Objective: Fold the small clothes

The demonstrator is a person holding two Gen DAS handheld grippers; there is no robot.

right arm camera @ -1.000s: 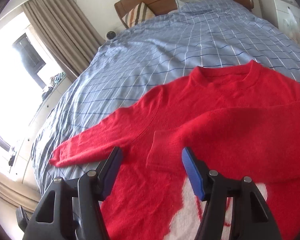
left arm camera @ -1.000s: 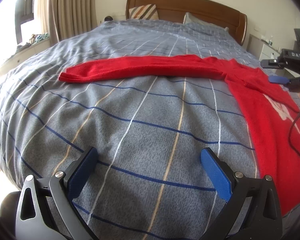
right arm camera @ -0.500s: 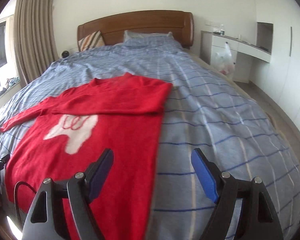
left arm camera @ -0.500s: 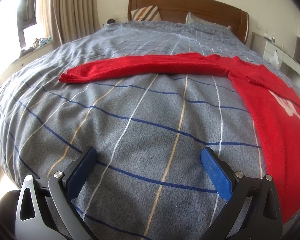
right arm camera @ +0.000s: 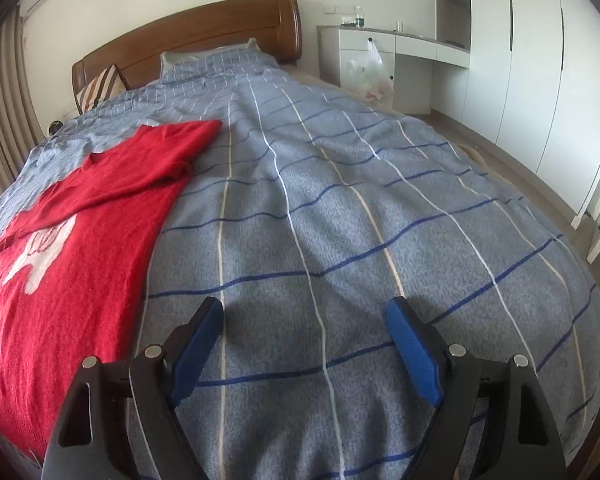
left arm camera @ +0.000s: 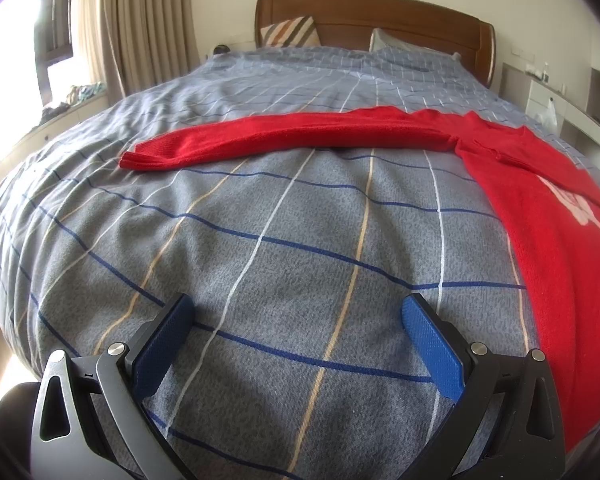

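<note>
Bed (left arm camera: 284,248) now fills both views; I've pulled both spread, empty grippers off the red sweater (left arm camera: 560,248), one sleeve (left arm camera: 300,136) unfolded.

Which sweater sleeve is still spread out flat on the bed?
The sleeve reaching toward the window side lies stretched out on the duvet; the other sleeve is already folded across the chest.

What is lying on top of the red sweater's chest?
One sleeve is folded across the red sweater, above its white motif. The other sleeve lies stretched on the bedspread. What the folded sleeve covers cannot be seen.
</note>
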